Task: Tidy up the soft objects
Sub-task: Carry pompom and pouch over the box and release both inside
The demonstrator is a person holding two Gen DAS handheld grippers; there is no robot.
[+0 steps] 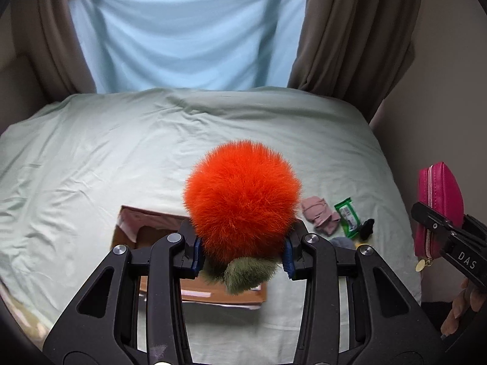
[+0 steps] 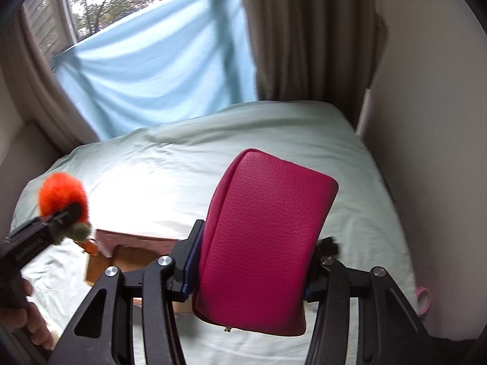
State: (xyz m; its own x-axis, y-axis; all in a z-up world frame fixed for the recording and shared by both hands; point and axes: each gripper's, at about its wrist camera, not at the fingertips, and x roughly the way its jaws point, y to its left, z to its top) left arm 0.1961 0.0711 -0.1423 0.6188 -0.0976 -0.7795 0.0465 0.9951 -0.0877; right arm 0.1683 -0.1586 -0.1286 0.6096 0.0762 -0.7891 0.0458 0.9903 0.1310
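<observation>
The left gripper was squeezed shut on a fluffy orange toy in the middle of the frame, above a cardboard box on the green bed sheet. The right gripper pinched a pink pouch, held up over the bed.

Cardboard box: largely hidden behind the orange pompom and the left gripper; its contents cannot be made out.
Pink pouch: its lower end is covered by the right gripper; its zipper side is turned away in the right wrist view.
Small black item: too small to identify.
Grey-blue item: mostly hidden behind the gripper arm.
Pink loop: blurred at the bed's edge.
Hand: cut off by the picture's edge.
</observation>
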